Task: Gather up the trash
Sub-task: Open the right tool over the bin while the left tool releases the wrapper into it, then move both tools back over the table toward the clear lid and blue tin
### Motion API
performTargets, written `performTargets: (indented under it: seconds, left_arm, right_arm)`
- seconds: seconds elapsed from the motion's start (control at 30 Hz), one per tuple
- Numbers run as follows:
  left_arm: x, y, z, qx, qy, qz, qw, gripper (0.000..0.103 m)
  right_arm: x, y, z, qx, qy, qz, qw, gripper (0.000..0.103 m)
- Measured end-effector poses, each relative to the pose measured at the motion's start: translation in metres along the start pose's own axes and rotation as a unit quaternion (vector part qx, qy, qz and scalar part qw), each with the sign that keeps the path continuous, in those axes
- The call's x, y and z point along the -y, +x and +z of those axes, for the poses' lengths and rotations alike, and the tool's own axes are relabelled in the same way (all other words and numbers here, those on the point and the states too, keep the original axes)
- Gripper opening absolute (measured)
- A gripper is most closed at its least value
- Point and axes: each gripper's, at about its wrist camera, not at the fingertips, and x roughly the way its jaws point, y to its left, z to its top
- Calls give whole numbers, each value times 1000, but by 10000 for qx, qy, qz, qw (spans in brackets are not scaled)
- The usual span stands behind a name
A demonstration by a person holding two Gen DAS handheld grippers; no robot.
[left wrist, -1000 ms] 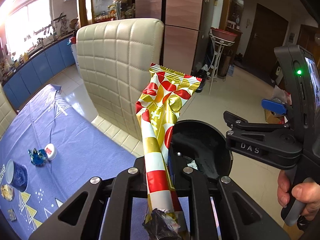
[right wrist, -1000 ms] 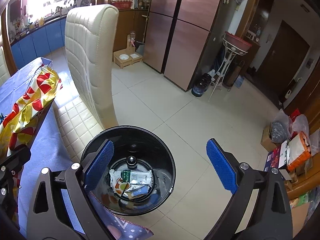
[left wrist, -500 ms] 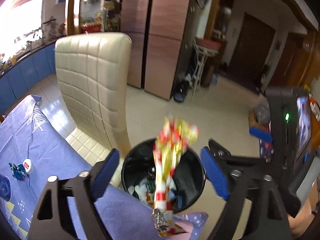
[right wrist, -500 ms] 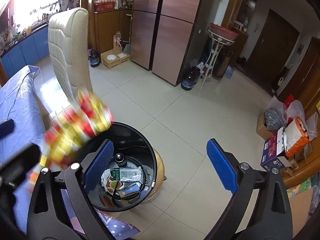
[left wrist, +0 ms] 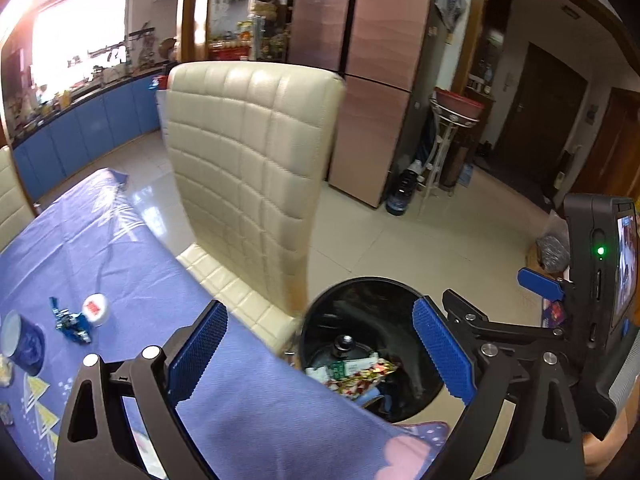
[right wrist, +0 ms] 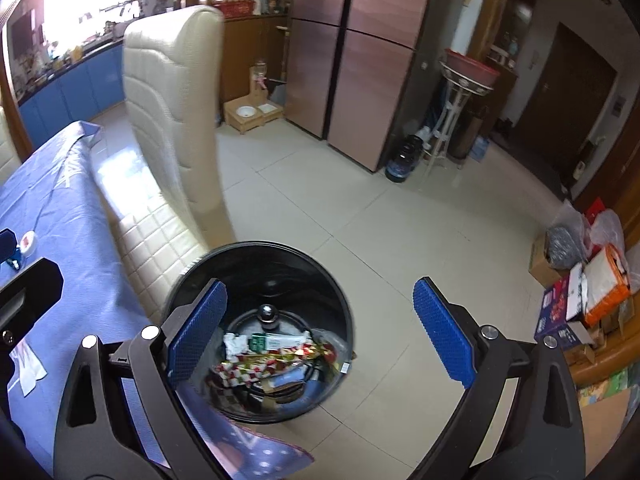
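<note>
Left of black bin [right wrist: 260,276]: one cap [left wrist: 95,309], one blue wrapper [left wrist: 70,325] seen on blue tablecloth [left wrist: 120,256]. Inside bin: one red-gold wrapper [right wrist: 268,362]. Over bin: left gripper [left wrist: 318,354], right gripper [right wrist: 320,332], both spread, nothing held.

Home, open dining room beside kitchen. Blue kitchen cabinets [left wrist: 76,132] under sunlit window at 10 o'clock; cream quilted dining chair [left wrist: 248,168] at 12; copper-toned fridge [right wrist: 356,60] at 1; table with blue cloth [left wrist: 120,264] at 8; pet bowls [right wrist: 256,114] on tiled floor.
</note>
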Motion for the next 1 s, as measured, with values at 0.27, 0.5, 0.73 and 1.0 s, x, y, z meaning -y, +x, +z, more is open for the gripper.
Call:
performTargets:
  seconds: [0.27,0.5,0.73,1.0]
  left_arm:
    - [-85,-43,-18,155,-684,913,9934,92]
    - [-168,-95,-59,148,-1412,1831,9728,92]
    - [-240,-150,-120,57,-2136,2702,9388,92]
    - [-296,-191,-187,-113,-2657,3431,9009,92]
  right_arm:
    - [-94,-14,15,91,-610,865,9943,93]
    - [-209,-48,5,233,-1517,1677,9738,93]
    - [-307,-91,-27,285,-2365,2354,9423,93]
    - [-378,-120,-67,275,-2959,2701,9158,93]
